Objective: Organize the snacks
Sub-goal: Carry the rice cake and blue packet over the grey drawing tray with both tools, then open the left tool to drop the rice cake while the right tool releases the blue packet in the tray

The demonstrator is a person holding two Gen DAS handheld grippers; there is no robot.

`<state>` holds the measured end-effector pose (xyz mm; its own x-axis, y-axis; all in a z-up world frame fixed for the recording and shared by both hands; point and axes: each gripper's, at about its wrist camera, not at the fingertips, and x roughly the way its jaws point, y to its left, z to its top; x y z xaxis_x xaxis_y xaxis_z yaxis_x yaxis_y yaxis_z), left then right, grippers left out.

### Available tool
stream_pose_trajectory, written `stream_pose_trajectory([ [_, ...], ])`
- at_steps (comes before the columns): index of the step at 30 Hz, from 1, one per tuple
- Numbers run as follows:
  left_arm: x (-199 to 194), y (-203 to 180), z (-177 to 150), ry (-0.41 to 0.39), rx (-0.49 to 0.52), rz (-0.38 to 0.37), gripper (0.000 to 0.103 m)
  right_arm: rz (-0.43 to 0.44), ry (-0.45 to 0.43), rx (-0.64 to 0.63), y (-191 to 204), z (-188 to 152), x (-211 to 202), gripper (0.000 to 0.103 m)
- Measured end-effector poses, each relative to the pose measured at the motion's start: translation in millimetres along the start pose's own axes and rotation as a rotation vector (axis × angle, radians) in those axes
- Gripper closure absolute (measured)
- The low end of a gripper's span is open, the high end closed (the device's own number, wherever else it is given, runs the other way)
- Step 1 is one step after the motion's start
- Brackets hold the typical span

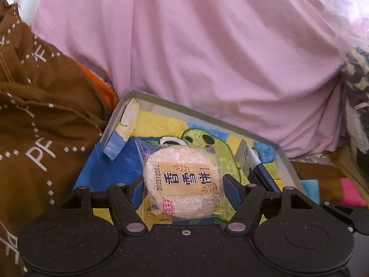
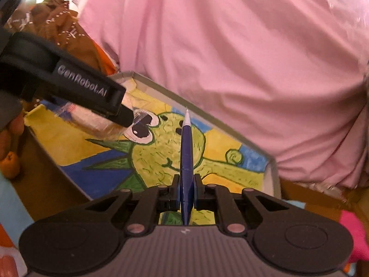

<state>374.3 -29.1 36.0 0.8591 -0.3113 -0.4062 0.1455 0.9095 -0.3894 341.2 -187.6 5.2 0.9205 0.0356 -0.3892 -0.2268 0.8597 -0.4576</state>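
A round rice cracker (image 1: 182,180) in clear wrap with a tan label sits between the blue pads of my left gripper (image 1: 183,184), which is shut on it just above a shallow grey-rimmed box (image 1: 283,154). The box floor shows a green cartoon figure on yellow and blue. My right gripper (image 2: 186,191) is shut on a thin dark-blue packet (image 2: 186,152) with a white tip, seen edge-on over the same box (image 2: 272,161). From the right wrist view, the left gripper (image 2: 124,115) holds the cracker (image 2: 99,127) over the box's far left part. The blue packet (image 1: 251,161) also shows in the left wrist view.
Pink cloth (image 1: 207,46) bulges right behind the box. A brown bag with white print (image 1: 41,115) crowds its left side, with something orange (image 1: 103,87) behind. A bright pink item (image 1: 350,191) lies at the right. A hand (image 2: 11,124) shows at the left edge.
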Motion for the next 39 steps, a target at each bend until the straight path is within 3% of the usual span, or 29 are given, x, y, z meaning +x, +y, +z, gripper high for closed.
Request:
stream_pose_trajectory([
  [11, 15, 0, -8, 0.052, 0.044, 0.034, 0.033, 0.013, 0.025, 0.064, -3, -4, 10, 0.089],
  [14, 15, -1, -7, 0.055, 0.044, 0.025, 0.029, 0.022, 0.031, 0.097, -6, -6, 11, 0.079],
  [16, 12, -2, -7, 0.054, 0.046, 0.025, 0.022, 0.029, 0.03, 0.11, -7, -7, 9, 0.059],
  [20, 6, -5, -6, 0.041, 0.048, 0.019, 0.019, 0.036, 0.014, 0.131, -10, -7, 2, 0.044],
  [25, -11, -10, -1, -0.005, 0.054, 0.013, 0.004, 0.044, -0.017, 0.193, -18, -4, -16, 0.021],
  [31, -40, -16, 5, -0.044, 0.075, 0.007, 0.001, 0.028, -0.078, 0.255, -23, -3, -51, 0.007],
  [39, -93, -19, 3, -0.102, 0.127, 0.036, 0.001, 0.017, -0.146, 0.334, -20, -13, -108, 0.0],
])
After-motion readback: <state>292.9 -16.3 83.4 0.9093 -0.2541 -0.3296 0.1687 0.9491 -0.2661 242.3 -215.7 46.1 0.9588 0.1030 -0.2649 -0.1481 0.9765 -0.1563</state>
